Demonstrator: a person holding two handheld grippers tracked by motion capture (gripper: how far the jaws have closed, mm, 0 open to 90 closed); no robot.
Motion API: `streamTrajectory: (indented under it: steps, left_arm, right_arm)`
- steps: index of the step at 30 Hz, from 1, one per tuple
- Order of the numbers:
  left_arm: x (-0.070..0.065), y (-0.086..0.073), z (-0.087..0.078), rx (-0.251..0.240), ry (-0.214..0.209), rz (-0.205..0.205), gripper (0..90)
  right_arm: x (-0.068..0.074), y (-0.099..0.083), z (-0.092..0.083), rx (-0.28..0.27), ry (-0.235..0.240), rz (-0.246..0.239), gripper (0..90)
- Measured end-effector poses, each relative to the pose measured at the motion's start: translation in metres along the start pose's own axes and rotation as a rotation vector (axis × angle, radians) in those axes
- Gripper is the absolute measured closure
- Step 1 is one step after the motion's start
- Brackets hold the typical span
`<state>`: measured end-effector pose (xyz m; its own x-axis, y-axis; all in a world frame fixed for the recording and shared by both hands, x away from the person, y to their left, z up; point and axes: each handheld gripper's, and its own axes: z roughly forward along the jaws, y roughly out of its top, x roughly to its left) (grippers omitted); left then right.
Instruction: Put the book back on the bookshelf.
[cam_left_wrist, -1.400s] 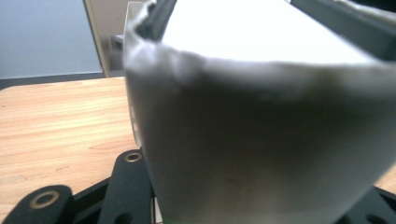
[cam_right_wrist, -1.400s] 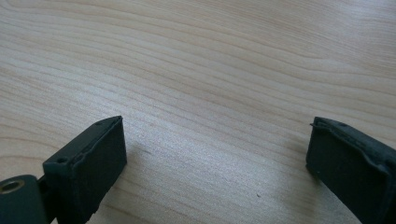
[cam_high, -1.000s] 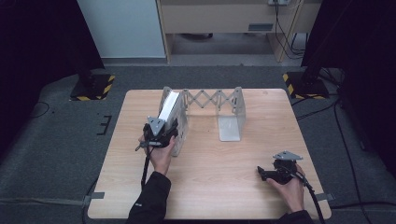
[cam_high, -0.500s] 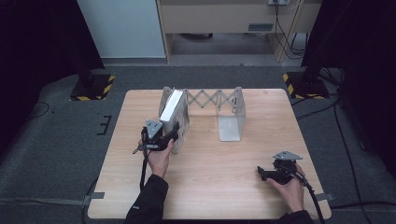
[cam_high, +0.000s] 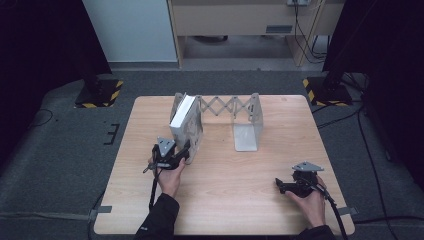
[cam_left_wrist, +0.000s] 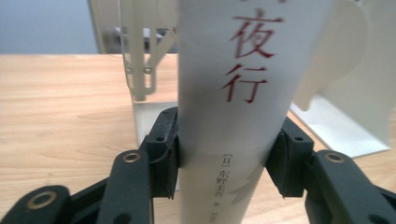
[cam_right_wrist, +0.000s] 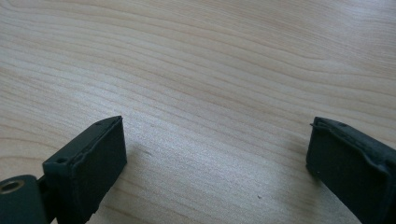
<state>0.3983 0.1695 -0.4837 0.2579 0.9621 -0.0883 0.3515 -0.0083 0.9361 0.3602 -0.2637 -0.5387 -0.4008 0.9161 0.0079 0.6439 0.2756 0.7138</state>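
Jaws lower, clamped on book (cam_left_wrist: 229, 116)

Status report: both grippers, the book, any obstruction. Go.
Left gripper shut on white book, spine upright beside the rack's left end. Right gripper open, on bare table. Nothing blocking.

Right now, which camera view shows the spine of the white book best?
The left gripper view: the book stands close up between the left gripper pads, red characters readable on its spine. The high view shows it small, upright against the folding book rack. The right gripper view shows bare table.
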Motion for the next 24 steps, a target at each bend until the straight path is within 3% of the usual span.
streamTrajectory:
  steps: [8, 14, 15, 19, 24]
  left_arm:
    - [-0.009, 0.002, 0.017, -0.030, 0.057, -0.004, 52.1]
    - [-0.009, 0.002, 0.026, -0.046, 0.054, -0.006, 51.5]
    - [-0.007, 0.002, 0.027, -0.053, 0.031, -0.021, 50.8]
    - [-0.003, -0.001, 0.022, -0.045, -0.046, -0.013, 48.1]
    - [0.001, -0.010, 0.014, -0.020, -0.083, -0.016, 49.5]
  right_arm:
    - [0.000, 0.000, 0.000, -0.001, -0.001, 0.002, 5.3]
    - [0.000, 0.000, 0.000, 0.000, 0.000, -0.001, 5.3]
    - [0.000, 0.000, 0.000, 0.000, 0.000, -0.001, 5.3]
    - [0.000, 0.000, 0.000, 0.000, 0.001, -0.002, 5.3]
    - [0.000, 0.000, 0.000, 0.000, 0.000, -0.002, 5.3]
